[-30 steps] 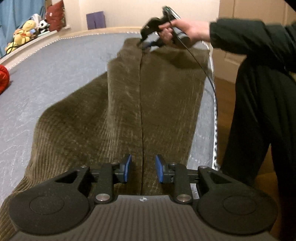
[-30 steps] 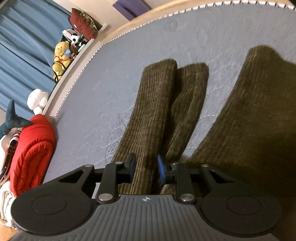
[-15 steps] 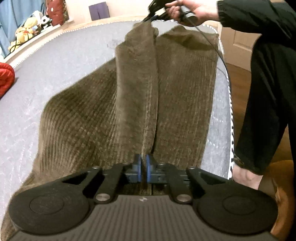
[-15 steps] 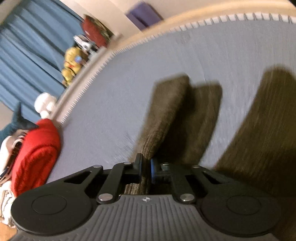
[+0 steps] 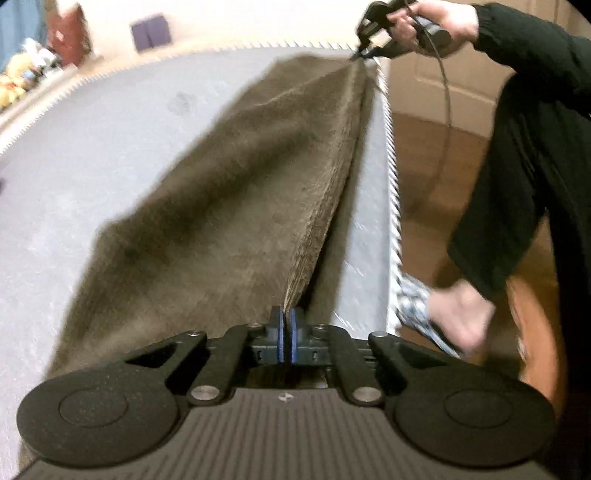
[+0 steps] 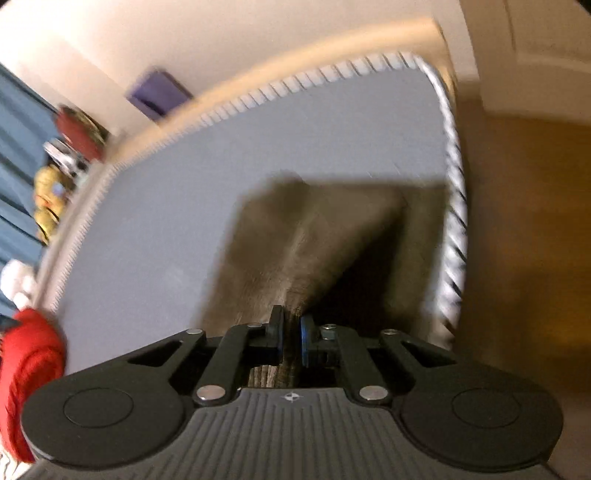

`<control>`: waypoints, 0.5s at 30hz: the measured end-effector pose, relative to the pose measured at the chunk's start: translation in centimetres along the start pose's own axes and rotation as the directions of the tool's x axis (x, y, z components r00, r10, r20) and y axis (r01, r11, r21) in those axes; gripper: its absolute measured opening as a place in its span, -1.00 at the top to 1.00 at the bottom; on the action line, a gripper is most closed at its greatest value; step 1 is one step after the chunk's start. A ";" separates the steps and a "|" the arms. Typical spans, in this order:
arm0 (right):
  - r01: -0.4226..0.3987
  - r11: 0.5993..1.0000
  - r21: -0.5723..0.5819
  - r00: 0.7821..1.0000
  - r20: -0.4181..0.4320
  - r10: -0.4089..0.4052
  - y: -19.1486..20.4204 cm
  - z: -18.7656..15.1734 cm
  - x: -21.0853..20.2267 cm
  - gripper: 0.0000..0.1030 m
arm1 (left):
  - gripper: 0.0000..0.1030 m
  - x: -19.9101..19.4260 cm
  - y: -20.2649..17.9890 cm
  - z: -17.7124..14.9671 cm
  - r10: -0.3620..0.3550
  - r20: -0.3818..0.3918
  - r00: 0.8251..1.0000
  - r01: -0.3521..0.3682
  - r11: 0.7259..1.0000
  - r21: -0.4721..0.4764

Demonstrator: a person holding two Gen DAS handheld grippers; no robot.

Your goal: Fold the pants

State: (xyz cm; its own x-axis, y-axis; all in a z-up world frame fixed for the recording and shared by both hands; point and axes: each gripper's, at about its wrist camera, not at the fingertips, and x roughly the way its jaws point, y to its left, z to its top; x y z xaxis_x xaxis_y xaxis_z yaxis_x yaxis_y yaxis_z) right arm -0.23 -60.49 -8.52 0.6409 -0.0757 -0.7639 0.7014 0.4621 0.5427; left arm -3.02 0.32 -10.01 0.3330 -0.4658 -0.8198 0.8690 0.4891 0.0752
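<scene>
Left gripper (image 5: 287, 325): blue pads pressed together on a raised ridge of the pants (image 5: 229, 206), no gap visible. From the pads the brown corduroy runs ahead as a taut crease to the right gripper (image 5: 360, 55), held at the far end in a hand (image 5: 439, 18) with a dark sleeve (image 5: 524, 44); a cable (image 5: 445, 96) hangs from it. Most of the cloth slopes down to the left of the crease onto the grey mattress (image 5: 92, 155); a narrower part drops to the right, near the white piped edge. Right of the left gripper, past the mattress edge, a bare foot (image 5: 458, 314) on wood floor. Right gripper (image 6: 291, 332), own view: jaws nearly closed, a bunch of pants (image 6: 295, 240) pinched between the pads; cloth spreads ahead of them on the mattress (image 6: 166, 192), reaching its right edge. Red cushion (image 6: 29, 369) far left of that gripper. Both views blurred.
</scene>
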 end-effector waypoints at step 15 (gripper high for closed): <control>-0.078 0.992 0.098 0.996 0.047 0.074 -4.7 6.5 7.8 0.23 | 0.82 -3.6 3.5 -0.5 0.079 0.159 0.984 -0.044 0.976 -0.214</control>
State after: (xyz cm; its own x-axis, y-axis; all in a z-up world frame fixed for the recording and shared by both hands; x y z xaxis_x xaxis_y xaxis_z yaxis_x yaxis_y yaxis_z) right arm 3.52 -69.01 -14.80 0.7049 -0.0824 -0.7045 0.6763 0.3774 0.6326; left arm -1.37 4.05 -7.09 0.4549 -0.5369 -0.7105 0.7552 0.6554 -0.0117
